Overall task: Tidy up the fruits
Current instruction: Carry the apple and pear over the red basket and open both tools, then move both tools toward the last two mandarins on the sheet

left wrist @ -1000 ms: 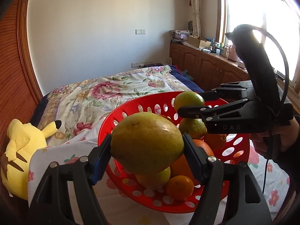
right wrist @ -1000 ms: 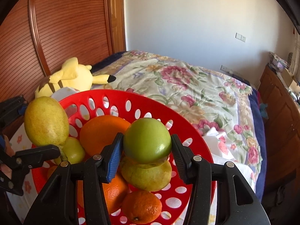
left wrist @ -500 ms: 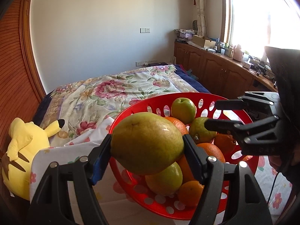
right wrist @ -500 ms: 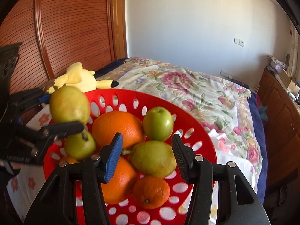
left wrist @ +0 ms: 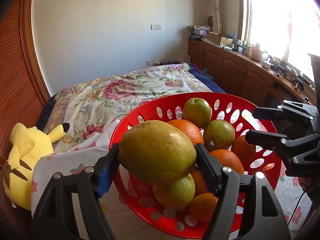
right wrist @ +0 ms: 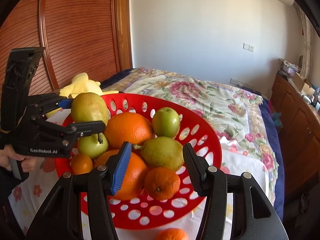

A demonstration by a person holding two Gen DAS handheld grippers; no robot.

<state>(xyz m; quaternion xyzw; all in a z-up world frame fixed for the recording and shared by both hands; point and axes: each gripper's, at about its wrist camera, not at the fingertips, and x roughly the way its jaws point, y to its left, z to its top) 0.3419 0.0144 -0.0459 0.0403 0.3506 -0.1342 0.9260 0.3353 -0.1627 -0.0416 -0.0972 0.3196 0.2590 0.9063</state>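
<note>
My left gripper (left wrist: 157, 156) is shut on a large yellow-green pear (left wrist: 160, 148), held above the near left rim of the red perforated basket (left wrist: 210, 94). The right wrist view shows the same pear (right wrist: 89, 108) at the left, between the left gripper's fingers (right wrist: 88, 127). My right gripper (right wrist: 156, 152) is open and empty, drawn back over the basket's near side. A green apple (right wrist: 166, 122) lies at the back of the basket among oranges (right wrist: 128, 128), a second pear (right wrist: 162, 153) and mandarins (right wrist: 162, 183).
The basket rests on a floral bedspread (left wrist: 120, 92). One mandarin (right wrist: 172, 235) lies outside it by the near edge. A yellow plush toy (left wrist: 24, 156) sits at the left against a wooden panel. Wooden cabinets (left wrist: 230, 70) line the right wall under a window.
The right gripper let go of the green apple, which now lies in the basket, and drew back toward me. The left gripper still holds the pear in much the same spot.
</note>
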